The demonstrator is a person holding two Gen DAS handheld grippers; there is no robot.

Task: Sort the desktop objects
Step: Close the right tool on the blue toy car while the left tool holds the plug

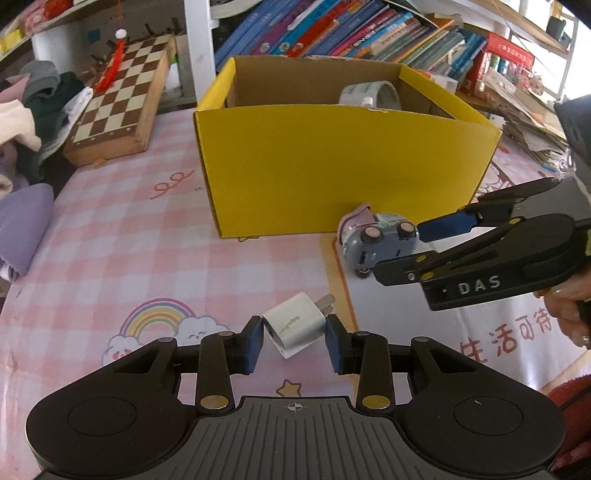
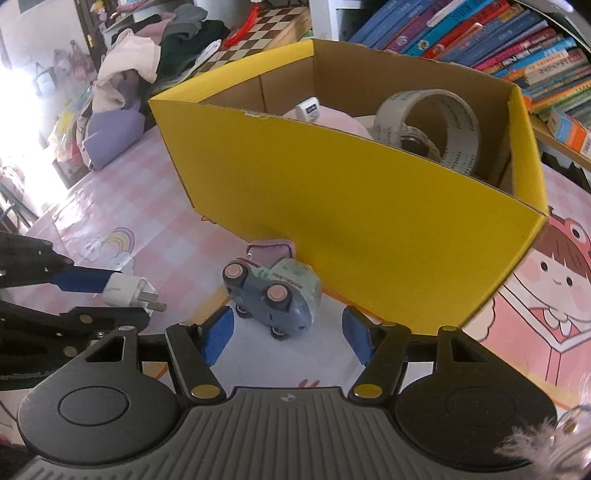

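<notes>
The left hand-held gripper is held low over the pink checked tablecloth, its two blue pads set against opposite sides of a small white cube-shaped plug charger. The charger sits tilted between them with its metal prongs pointing away toward the box, and from the right wrist view it looks lifted clear of the cloth.

The right hand-held gripper comes in from the right, gripped by a hand at the frame edge. Its jaws are spread wide and hold nothing; they flank a small grey-blue toy car that lies tipped on its side, pink-hubbed wheels showing. The car rests just in front of the box wall, with a small mauve object between it and the box.

Beyond both grippers stands an open yellow cardboard box with a brown inside. In it a wide roll of printed grey tape leans in the right-hand corner, a small white device with a dark screen lies on something pale pink, and further contents are hidden by the wall.

Behind the box are rows of books, and to the left a wooden chessboard beside a heap of clothes.
</notes>
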